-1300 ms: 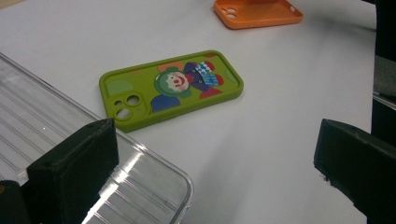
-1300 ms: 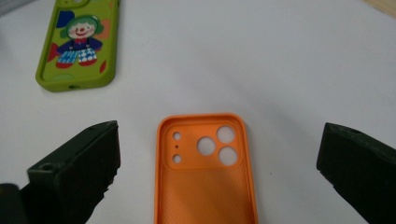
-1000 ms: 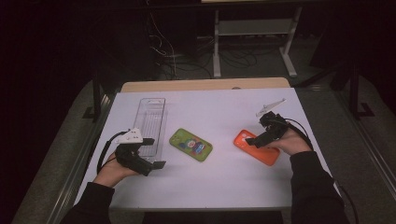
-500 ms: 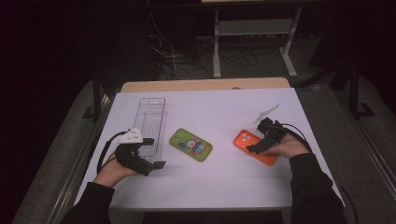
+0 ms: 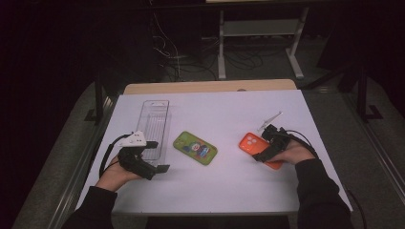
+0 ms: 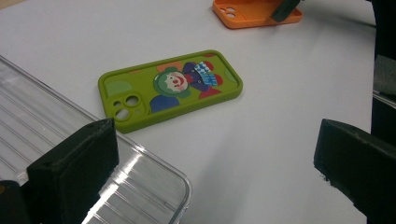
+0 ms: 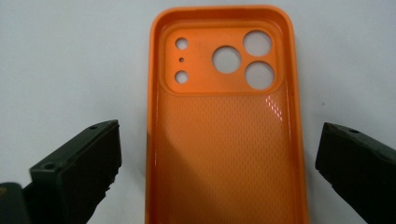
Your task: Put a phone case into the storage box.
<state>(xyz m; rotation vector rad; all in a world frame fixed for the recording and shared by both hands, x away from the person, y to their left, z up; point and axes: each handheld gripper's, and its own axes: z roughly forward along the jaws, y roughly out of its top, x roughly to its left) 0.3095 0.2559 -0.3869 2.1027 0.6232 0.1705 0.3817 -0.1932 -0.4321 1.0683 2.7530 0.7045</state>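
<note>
The table (image 5: 219,114) has a smooth white top, and the room behind it is dark, with cables on the floor. The right gripper (image 7: 217,172) has its jaws wide, one on each side of the orange phone case (image 7: 226,126), whose textured inside faces up; its near end is cut off. Ahead of the wide left gripper (image 6: 219,172) lie a green case (image 6: 170,88) and a ribbed clear tray (image 6: 70,154).

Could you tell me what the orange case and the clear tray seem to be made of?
Orange case: probably soft matte silicone or rubbery plastic, with a fine dotted inner texture. Clear tray: likely rigid transparent plastic, ribbed and glossy with bright reflections.
</note>
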